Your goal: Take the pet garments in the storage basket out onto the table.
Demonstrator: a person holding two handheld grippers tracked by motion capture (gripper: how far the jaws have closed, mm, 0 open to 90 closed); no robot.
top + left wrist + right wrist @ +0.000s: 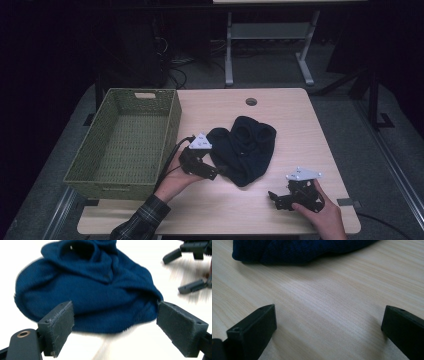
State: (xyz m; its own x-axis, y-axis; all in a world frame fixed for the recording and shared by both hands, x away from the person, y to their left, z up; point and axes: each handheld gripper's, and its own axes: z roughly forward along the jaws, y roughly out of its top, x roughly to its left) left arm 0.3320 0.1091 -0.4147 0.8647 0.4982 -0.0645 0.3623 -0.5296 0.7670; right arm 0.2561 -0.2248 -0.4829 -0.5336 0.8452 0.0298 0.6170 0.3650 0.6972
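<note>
In the high view a dark blue knitted garment [245, 148] lies crumpled in the middle of the wooden table [300, 125], with an empty green woven basket [125, 145] to its left. The left gripper [216, 172] sits just at the garment's near-left edge, its tips about touching the fabric, while the right gripper [274, 196] rests well short of the cloth, with bare table between its jaws and the garment's nearest fold. In the left gripper view the two padded jaws stand spread wide, nothing between them yet; the garment [95, 292] lies just ahead of them and spans nearly the whole gap, its hem reaching toward the right-hand jaw, and the other gripper's [185, 270] open fingers appear beyond the right jaw, farther off. In the right gripper view the jaws are likewise held wide apart over plain wood, and the garment [297, 250] lies well ahead of them, beyond the left jaw more than the right. The step in hand looks like the approach to a first grasp on the cloth, probably to lift or fold it, perhaps toward the basket. The next move likely calls for the left gripper to slide forward and low so the hem enters between its pads before closing, and for the right gripper to travel up to the garment's near edge.
</note>
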